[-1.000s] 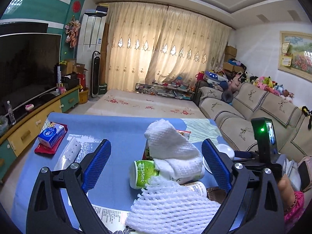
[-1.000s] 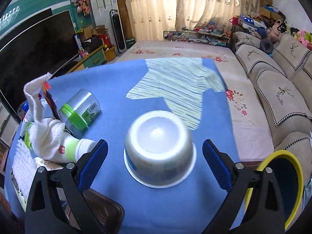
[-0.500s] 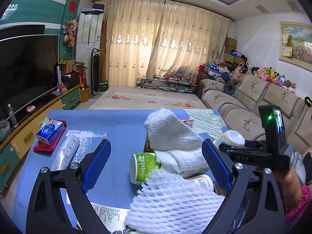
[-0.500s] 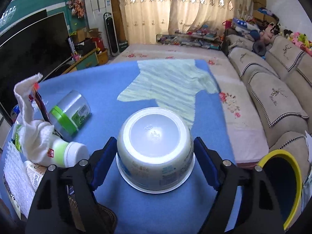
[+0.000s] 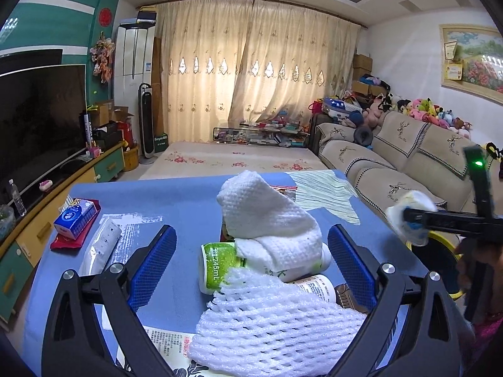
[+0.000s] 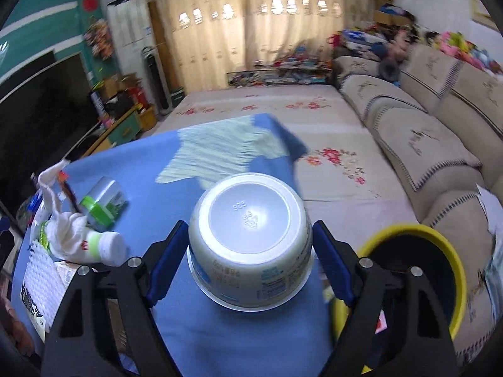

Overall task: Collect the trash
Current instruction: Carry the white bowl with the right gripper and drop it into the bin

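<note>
The right tool [image 6: 250,262] is clamped across an upturned plastic bowl [image 6: 250,242] (light, thin-walled, slippery); the left tool [image 5: 251,264] stands apart.

A table [image 5: 188,207] with a blue cloth carries the things. At its near edge lies white foam netting [image 5: 270,320] over printed paper [image 5: 166,339]. Just beyond lie a green bottle [image 5: 217,264] and a white sock [image 5: 267,220]. On the left lie a tissue pack [image 5: 74,218] on a red pouch and a white power strip [image 5: 100,245]. A striped pale cloth [image 5: 323,193] lies at the far right corner.
</note>
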A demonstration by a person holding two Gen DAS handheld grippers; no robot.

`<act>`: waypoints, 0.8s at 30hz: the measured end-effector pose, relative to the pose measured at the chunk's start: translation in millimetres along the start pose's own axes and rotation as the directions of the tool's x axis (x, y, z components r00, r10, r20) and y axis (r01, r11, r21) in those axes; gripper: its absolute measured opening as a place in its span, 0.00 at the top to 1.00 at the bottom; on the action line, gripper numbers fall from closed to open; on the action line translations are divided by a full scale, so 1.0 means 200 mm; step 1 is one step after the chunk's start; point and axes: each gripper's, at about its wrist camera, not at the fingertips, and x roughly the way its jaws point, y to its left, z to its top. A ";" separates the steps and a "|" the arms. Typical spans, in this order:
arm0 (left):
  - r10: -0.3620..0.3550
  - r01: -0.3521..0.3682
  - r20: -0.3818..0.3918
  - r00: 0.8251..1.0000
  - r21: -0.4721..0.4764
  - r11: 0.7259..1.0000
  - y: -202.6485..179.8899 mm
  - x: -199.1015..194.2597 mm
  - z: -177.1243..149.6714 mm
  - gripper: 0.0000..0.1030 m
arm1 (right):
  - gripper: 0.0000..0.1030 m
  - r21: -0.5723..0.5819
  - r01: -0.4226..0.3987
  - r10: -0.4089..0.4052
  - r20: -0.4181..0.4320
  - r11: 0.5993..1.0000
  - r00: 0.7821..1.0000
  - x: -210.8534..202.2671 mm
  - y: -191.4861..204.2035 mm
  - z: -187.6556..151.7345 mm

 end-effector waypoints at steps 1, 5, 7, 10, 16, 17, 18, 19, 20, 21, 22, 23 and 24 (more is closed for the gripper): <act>0.001 -0.001 -0.003 1.000 0.000 1.000 0.00 0.00 0.00 0.07 | 0.26 0.023 0.020 -0.020 0.002 1.000 1.000 -0.02 -0.06 -0.02; -0.001 0.001 -0.013 1.000 0.001 1.000 0.00 0.01 -0.01 0.07 | 0.26 0.118 0.116 -0.113 -0.029 0.986 0.993 -0.04 -0.33 -0.11; -0.004 0.004 -0.018 1.000 0.002 1.000 -0.01 0.02 -0.01 0.07 | 0.26 0.167 0.150 -0.141 -0.063 0.974 0.988 -0.02 -0.46 -0.17; -0.005 0.005 -0.025 1.000 0.009 1.000 -0.01 0.03 -0.01 0.07 | 0.26 0.217 0.206 -0.186 -0.108 0.954 0.976 0.02 -0.60 -0.24; -0.009 0.010 -0.039 0.999 0.023 1.000 -0.03 0.04 -0.03 0.07 | 0.25 0.258 0.285 -0.251 -0.156 0.923 0.955 0.07 -0.75 -0.33; -0.009 0.010 -0.042 0.999 0.026 1.000 -0.04 0.05 -0.03 0.07 | 0.23 0.265 0.298 -0.264 -0.158 0.917 0.951 0.07 -0.77 -0.34; -0.009 0.010 -0.046 0.999 0.028 1.000 -0.04 0.05 -0.03 0.07 | 0.21 0.273 0.304 -0.269 -0.157 0.913 0.950 0.07 -0.79 -0.35; -0.010 0.011 -0.049 0.999 0.029 1.000 -0.04 0.06 -0.03 0.07 | 0.20 0.281 0.308 -0.273 -0.158 0.909 0.949 0.07 -0.81 -0.35; -0.011 0.012 -0.052 0.999 0.029 0.999 -0.04 0.06 -0.03 0.07 | 0.20 0.284 0.309 -0.273 -0.159 0.907 0.949 0.07 -0.82 -0.36; -0.011 0.012 -0.053 0.999 0.029 1.000 -0.04 0.06 -0.03 0.07 | 0.20 0.286 0.309 -0.273 -0.160 0.907 0.949 0.07 -0.82 -0.37; -0.011 0.013 -0.052 0.999 0.028 1.000 -0.04 0.06 -0.03 0.07 | 0.20 0.287 0.309 -0.273 -0.159 0.907 0.949 0.07 -0.82 -0.37; -0.012 0.013 -0.052 0.999 0.028 1.000 -0.04 0.06 -0.03 0.07 | 0.20 0.287 0.306 -0.270 -0.159 0.908 0.950 0.07 -0.82 -0.37; -0.015 0.016 -0.051 0.999 0.025 1.000 -0.04 0.06 -0.03 0.07 | 0.20 0.286 0.302 -0.266 -0.158 0.909 0.951 0.07 -0.81 -0.37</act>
